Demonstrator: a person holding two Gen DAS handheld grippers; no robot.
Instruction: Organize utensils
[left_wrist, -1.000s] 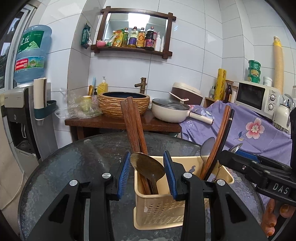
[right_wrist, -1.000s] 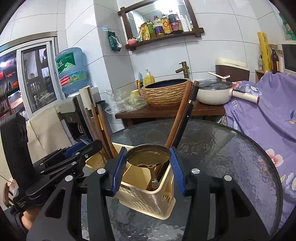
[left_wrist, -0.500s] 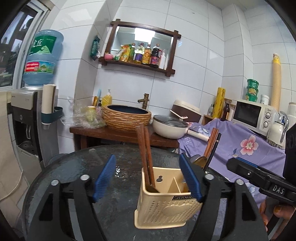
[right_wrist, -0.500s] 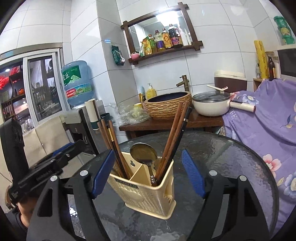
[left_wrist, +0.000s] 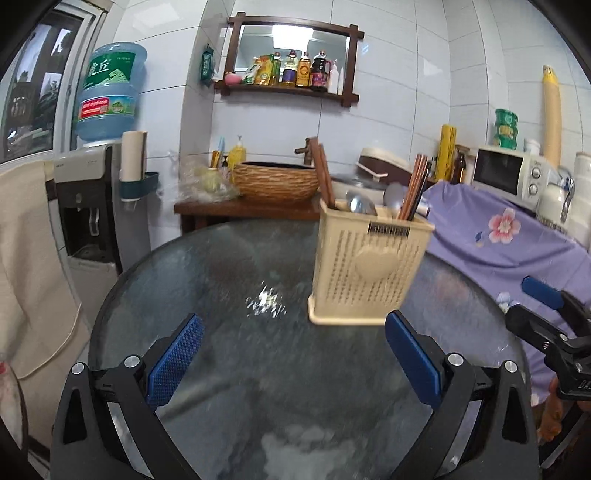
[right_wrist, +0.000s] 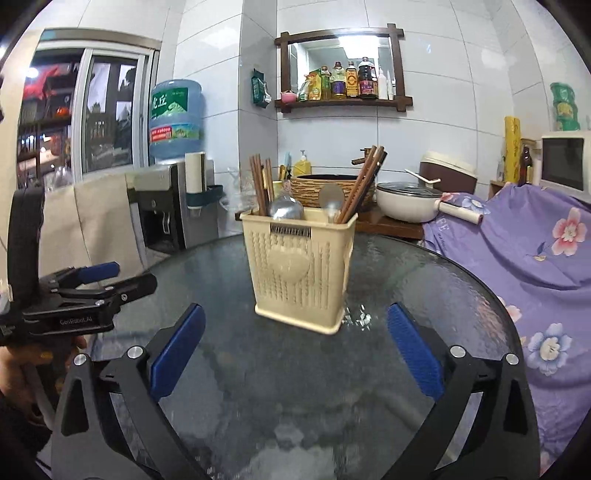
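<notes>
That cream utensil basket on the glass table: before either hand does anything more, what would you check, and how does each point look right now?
1. Utensil basket upright on glass table: ok.
2. Chopsticks and spoons standing inside it: ok.
3. Left gripper jaws wide, having just opened, nothing between them: ok.
4. Right gripper likewise: ok.
5. Loose utensils left on the table: none seen, ok.
6. Sorted by compartment: cannot tell.
</notes>
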